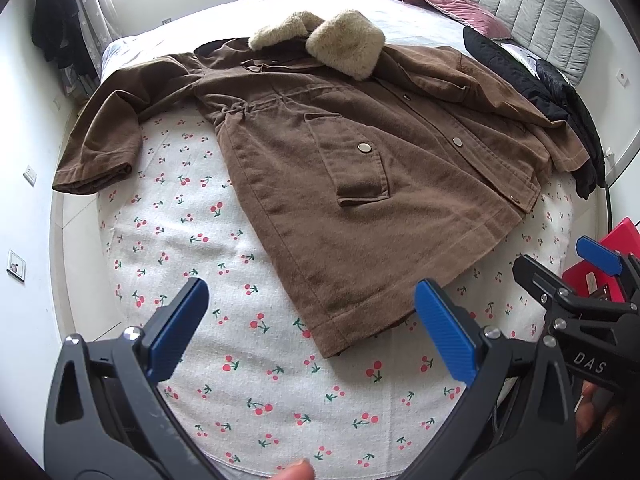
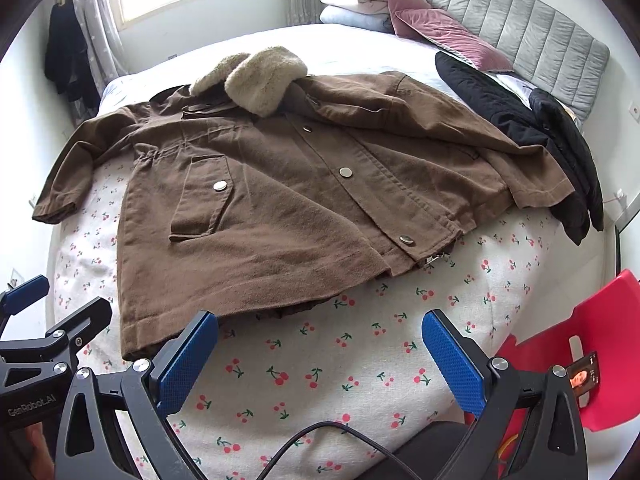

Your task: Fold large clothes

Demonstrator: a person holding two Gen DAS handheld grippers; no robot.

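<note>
In the left wrist view, the left gripper [image 1: 312, 320] is being held wide apart and empty above the cherry-print sheet [image 1: 240, 360], near the hem of the brown coat [image 1: 340, 184], which is being displayed flat on the bed. In the right wrist view, the right gripper [image 2: 320, 354] is likewise being held wide and empty just short of the coat's hem.

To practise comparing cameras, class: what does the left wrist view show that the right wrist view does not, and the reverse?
Only the left wrist view shows wall sockets at its left edge and a fingertip at the bottom.

Only the right wrist view shows a phone on the red chair and a black cable.

Both show the brown coat spread on the cherry-print sheet, the black jacket, pink pillows, and the open left gripper and right gripper.
</note>
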